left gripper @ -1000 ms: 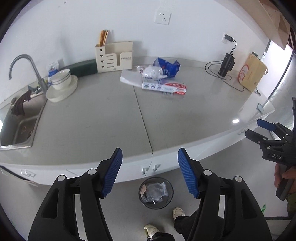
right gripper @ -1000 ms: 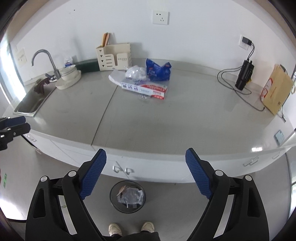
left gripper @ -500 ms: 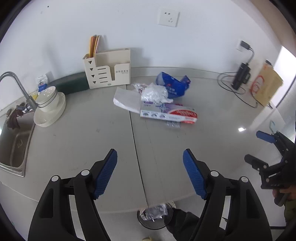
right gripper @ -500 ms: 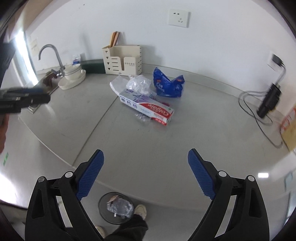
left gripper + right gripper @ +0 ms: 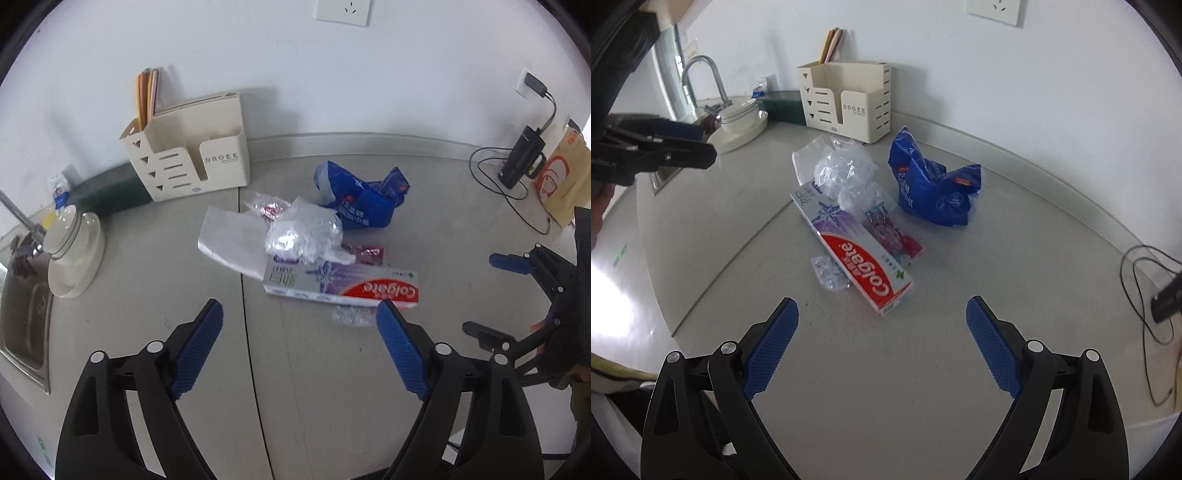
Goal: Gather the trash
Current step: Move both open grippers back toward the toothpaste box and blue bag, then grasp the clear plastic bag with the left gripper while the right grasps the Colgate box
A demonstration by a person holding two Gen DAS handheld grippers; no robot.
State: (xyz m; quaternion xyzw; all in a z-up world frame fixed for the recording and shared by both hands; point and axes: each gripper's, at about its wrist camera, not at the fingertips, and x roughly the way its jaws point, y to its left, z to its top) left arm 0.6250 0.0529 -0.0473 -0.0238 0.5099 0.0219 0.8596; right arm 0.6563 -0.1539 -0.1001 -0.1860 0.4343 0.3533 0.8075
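My left gripper (image 5: 299,343) hangs over the grey counter (image 5: 147,295) with its jaws opening and nothing between them; my right gripper (image 5: 882,343) is spread wide and empty too, both tilted down at the heap of trash in the middle of the counter, short of the wall. Nearest my pads lies the toothpaste box (image 5: 341,286), flat on its broad face, with a scrap of clear wrapper (image 5: 831,275) touching its near side. I judge the box light and stiff but easy to crush, so I would pinch it across its narrow width near the middle, not by an end. Resting on its far end is a crumpled clear plastic bag (image 5: 304,236), partly over a white sheet (image 5: 231,243); behind them sags a blue bag (image 5: 932,192), and a pink foil wrapper (image 5: 892,236) lies beside the box. These look weightless, soft and slippery: I would bite into a bunched fold, not a flat skin.
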